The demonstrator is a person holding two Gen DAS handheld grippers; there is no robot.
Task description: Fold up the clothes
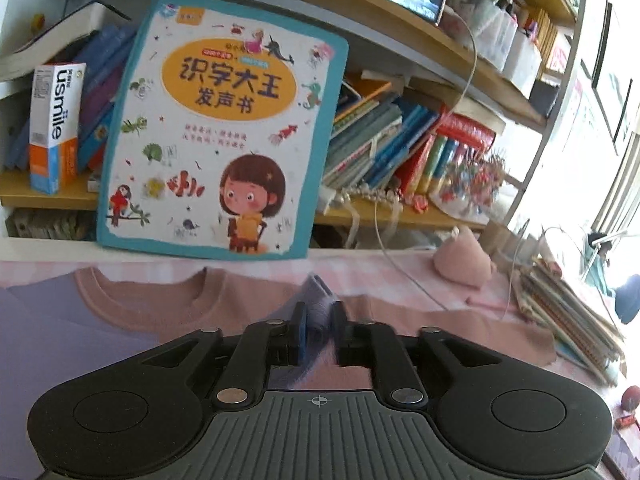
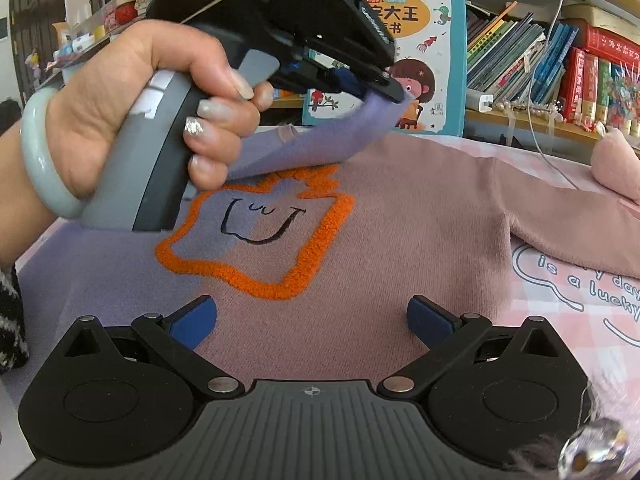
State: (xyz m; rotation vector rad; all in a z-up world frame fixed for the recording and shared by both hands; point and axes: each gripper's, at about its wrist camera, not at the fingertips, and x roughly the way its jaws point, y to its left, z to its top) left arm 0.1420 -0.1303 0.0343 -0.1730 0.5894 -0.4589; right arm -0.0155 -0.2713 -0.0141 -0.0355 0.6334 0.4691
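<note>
The surface (image 2: pixel 560 280), covered in pink checked cloth, is filling the lower half of both views. The sweater (image 2: pixel 400 240), half pink and half purple with an orange-outlined face patch, is lying flat across it at frame centre in the right wrist view, one pink sleeve (image 2: pixel 560 220) stretching toward the right edge. The picture book (image 1: pixel 224 128) is leaning upright against the bookshelf (image 1: pixel 440 216) behind the collar. The left claw (image 2: pixel 352 84), held in a hand (image 2: pixel 132 120) at upper left, is pinching the purple sleeve (image 2: pixel 304 144) tight between its pads and lifting it above the patch. The right claw (image 2: pixel 312 320) is standing wide open, holding nothing, over the pink lower front.
</note>
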